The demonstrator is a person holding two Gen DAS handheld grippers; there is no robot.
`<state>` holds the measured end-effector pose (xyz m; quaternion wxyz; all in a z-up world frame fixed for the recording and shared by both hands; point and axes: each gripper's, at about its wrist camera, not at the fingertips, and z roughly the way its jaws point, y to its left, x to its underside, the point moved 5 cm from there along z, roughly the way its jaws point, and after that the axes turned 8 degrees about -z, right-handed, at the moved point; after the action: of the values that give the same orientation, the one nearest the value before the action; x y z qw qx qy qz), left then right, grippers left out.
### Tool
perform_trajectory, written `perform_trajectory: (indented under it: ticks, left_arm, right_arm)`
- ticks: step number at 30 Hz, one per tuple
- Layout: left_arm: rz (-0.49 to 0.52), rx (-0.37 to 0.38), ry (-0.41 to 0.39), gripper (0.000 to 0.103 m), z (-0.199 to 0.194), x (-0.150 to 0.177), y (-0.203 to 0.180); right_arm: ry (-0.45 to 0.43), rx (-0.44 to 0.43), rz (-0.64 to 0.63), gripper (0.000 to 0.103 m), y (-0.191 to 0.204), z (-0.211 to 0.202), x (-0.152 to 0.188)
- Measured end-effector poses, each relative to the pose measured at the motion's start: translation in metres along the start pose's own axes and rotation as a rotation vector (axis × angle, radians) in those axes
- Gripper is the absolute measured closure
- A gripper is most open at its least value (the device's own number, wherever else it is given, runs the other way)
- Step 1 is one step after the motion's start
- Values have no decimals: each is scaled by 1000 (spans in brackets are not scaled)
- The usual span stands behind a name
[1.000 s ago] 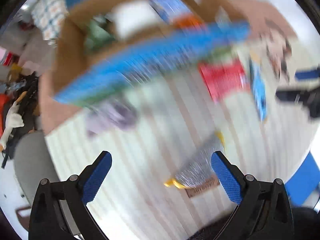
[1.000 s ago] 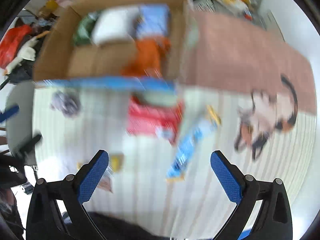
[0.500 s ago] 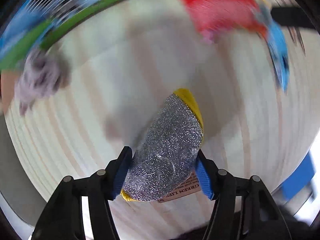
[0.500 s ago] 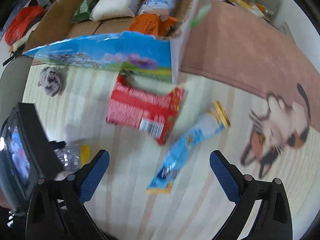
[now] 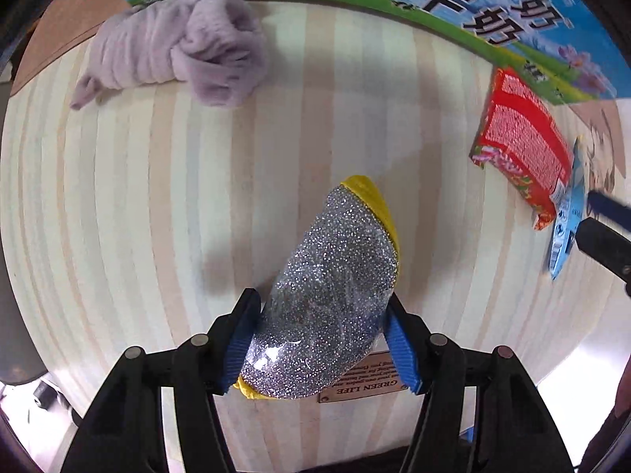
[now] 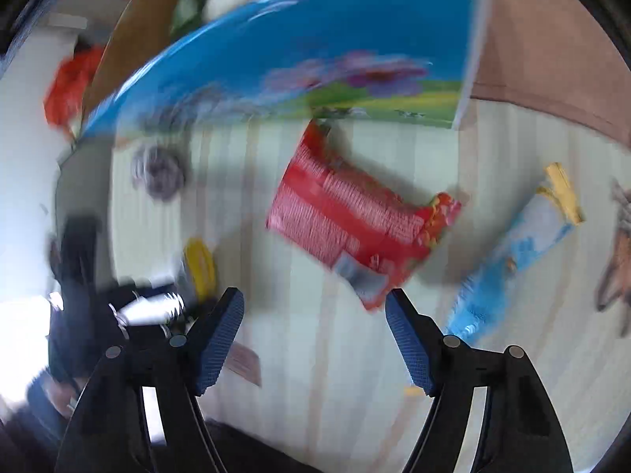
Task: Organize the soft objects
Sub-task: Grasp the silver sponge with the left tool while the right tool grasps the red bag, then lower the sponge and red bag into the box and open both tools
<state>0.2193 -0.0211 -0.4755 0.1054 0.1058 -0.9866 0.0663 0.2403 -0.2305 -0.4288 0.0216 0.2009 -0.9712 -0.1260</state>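
My left gripper [image 5: 321, 339] is shut on a silver glitter sponge with a yellow back [image 5: 331, 307], which lies on the striped mat. A crumpled lilac cloth [image 5: 185, 43] lies far left by the box. My right gripper [image 6: 315, 339] is open and empty, just above the mat, with a red snack packet [image 6: 355, 220] right ahead of its fingertips and a long blue packet [image 6: 520, 252] to the right. The sponge [image 6: 199, 268] and left gripper show blurred at the left of the right wrist view.
A cardboard box with a blue printed side [image 6: 315, 55] stands at the far end, holding several soft packs. The red packet [image 5: 524, 149] and blue packet [image 5: 568, 213] also lie at the right of the left wrist view. A brown rug [image 6: 552, 59] lies at the right.
My left gripper dropped to the mat and closed on the glitter sponge. My right gripper moved down and forward toward the red packet, and its jaws narrowed somewhat.
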Motion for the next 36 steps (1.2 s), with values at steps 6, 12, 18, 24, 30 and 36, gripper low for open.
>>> perform_trajectory:
  ticks: [6,12,18,24,30,36]
  left_arm:
    - [-17,37,-3,39,3,14,6]
    - [-121,230,47,26,-1,10,39]
    - [-161,271,81,26,0,16,54]
    - [-41,158,62,26,3,22,33]
    - [84,-30,48,41,10,30,14]
    - [-200,170,87,47,6,25,44]
  right_arm:
    - [21,307,-271,21,12,14,-31]
    - [103,298,-259,30,10,39,-36]
    - [270,66,-22,47,-6,41,12]
    - [126,33,180,39,-35,10,-2]
    - [193,70,159,39,-23,26,-8]
    - [192,46,305,52,-31,19,4]
